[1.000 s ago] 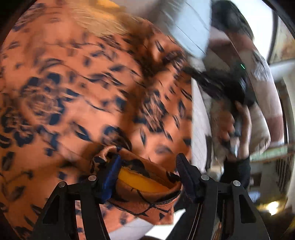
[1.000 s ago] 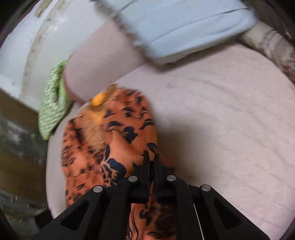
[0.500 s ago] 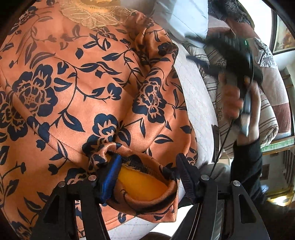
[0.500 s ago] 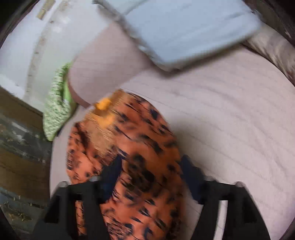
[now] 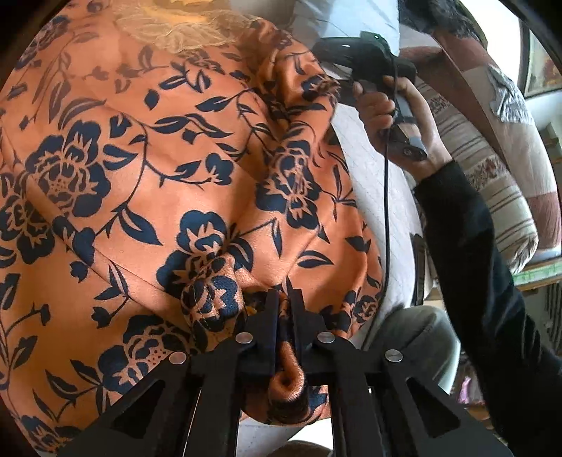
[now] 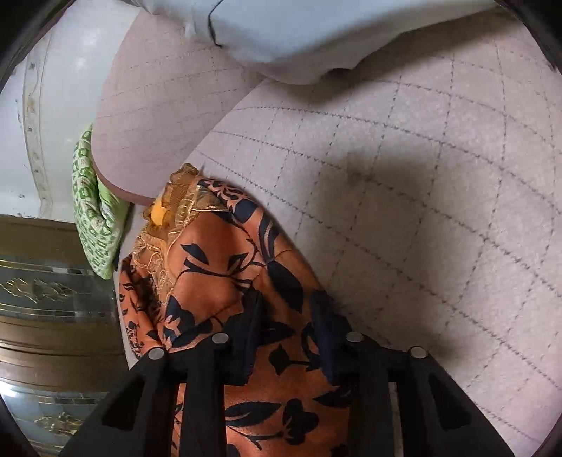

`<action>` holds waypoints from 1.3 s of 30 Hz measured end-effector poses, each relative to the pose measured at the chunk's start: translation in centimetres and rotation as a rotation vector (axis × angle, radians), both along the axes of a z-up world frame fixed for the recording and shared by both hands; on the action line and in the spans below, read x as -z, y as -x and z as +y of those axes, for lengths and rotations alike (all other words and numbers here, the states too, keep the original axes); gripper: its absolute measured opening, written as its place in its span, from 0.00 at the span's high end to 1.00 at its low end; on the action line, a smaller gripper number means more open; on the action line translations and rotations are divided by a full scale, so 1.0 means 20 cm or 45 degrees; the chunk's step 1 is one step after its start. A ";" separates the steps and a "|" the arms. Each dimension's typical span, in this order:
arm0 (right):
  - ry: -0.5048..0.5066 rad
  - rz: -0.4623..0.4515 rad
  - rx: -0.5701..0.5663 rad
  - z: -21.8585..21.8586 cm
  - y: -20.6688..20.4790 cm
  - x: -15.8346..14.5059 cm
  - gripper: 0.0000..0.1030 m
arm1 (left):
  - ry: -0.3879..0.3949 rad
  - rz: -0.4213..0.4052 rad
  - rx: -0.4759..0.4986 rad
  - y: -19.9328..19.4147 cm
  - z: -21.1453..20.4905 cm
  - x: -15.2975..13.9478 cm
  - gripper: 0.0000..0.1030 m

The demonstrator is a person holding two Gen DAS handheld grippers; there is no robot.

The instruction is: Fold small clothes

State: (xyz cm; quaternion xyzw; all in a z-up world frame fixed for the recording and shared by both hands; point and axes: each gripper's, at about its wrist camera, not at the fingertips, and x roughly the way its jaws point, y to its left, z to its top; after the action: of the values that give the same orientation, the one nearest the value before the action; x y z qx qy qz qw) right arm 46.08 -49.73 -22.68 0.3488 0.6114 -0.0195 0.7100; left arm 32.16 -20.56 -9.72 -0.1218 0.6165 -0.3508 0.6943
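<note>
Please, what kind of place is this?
Most likely a bedroom at home: a quilted bed cover with a pale pillow on it, folded striped bedding beside, and an orange floral garment spread out.

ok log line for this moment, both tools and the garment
left tool: shut on garment hem, just closed | right tool: jaws closing astride garment edge, grip unclear | surface: quilt

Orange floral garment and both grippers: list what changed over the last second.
The left gripper has closed its jaws on the orange floral garment, pinching a bunched fold. The right gripper let go, its jaws opened wide, dropped toward the cloth and have just been closing, fabric between them, not visibly pinched. The garment stays spread on the quilted cover.
</note>
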 end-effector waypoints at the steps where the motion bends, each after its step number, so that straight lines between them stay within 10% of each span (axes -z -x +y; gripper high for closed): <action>1: -0.006 0.001 -0.016 0.00 -0.01 0.00 0.97 | -0.003 -0.028 0.015 0.01 -0.01 -0.03 0.97; 13: 0.107 -0.314 -0.034 -0.02 -0.02 -0.54 0.98 | 0.319 -0.212 -0.092 -0.06 0.45 -0.55 0.98; 21: 0.161 -0.322 -0.198 0.39 -0.17 -0.66 0.97 | -0.005 -0.086 -0.120 -0.13 0.69 -0.45 0.97; 28: 0.082 -0.313 -0.254 0.61 -0.22 -0.58 0.74 | -0.500 -0.021 -0.085 -0.18 0.64 -0.19 0.96; 32: 0.178 -0.365 -0.180 0.49 -0.03 -0.67 0.42 | -0.473 -0.160 -0.153 -0.16 0.66 -0.34 0.86; 39: 0.191 -0.237 -0.196 0.48 0.12 -0.52 0.42 | -0.340 -0.494 -0.462 -0.08 0.85 -0.68 0.63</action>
State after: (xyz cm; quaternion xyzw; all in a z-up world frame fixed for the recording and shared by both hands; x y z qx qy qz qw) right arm 43.75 -40.15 -12.20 0.2473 0.5647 0.0218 0.7871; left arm 33.78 -3.49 3.92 -0.0682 0.4812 -0.1533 0.8604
